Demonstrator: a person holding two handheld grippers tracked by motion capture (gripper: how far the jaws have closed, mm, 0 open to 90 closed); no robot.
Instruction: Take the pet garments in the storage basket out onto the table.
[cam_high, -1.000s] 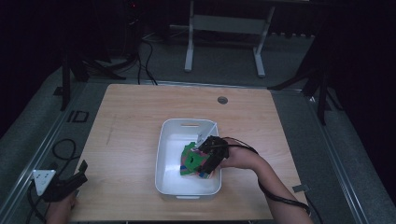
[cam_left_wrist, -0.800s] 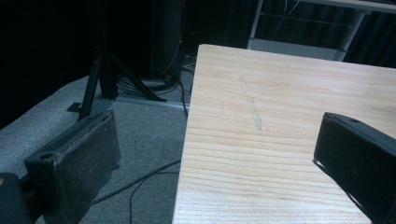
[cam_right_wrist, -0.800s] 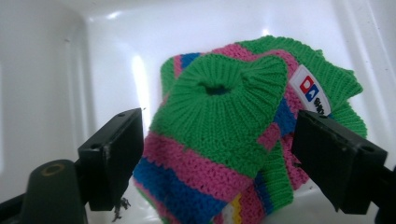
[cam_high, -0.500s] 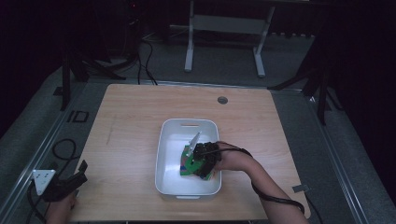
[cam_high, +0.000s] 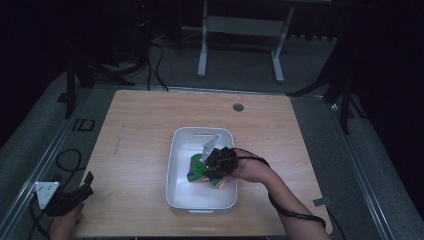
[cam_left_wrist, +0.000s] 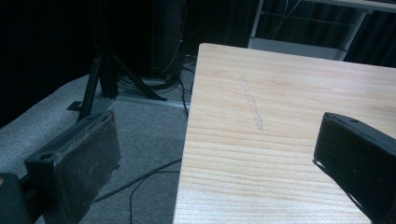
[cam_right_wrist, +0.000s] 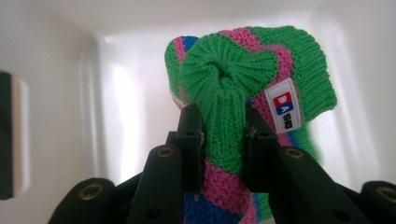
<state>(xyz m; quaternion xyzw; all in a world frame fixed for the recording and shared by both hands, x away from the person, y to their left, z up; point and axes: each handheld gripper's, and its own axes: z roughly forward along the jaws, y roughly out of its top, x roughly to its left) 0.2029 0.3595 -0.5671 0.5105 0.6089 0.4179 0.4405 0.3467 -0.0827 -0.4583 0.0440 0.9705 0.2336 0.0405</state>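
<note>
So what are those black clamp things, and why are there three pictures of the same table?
A person sits at a wooden table and holds a hand tool called a gripper in each hand. Each gripper has two black jaws that squeeze together like tongs. One picture comes from a camera high above the table. The other two come from small cameras riding on the grippers, looking out along their jaws. On the table sits a white tub. The right gripper reaches into the tub, its jaws pinched on a knitted hat striped green, pink and blue. The left gripper waits at the table's near left corner, jaws wide apart, holding nothing.
</note>
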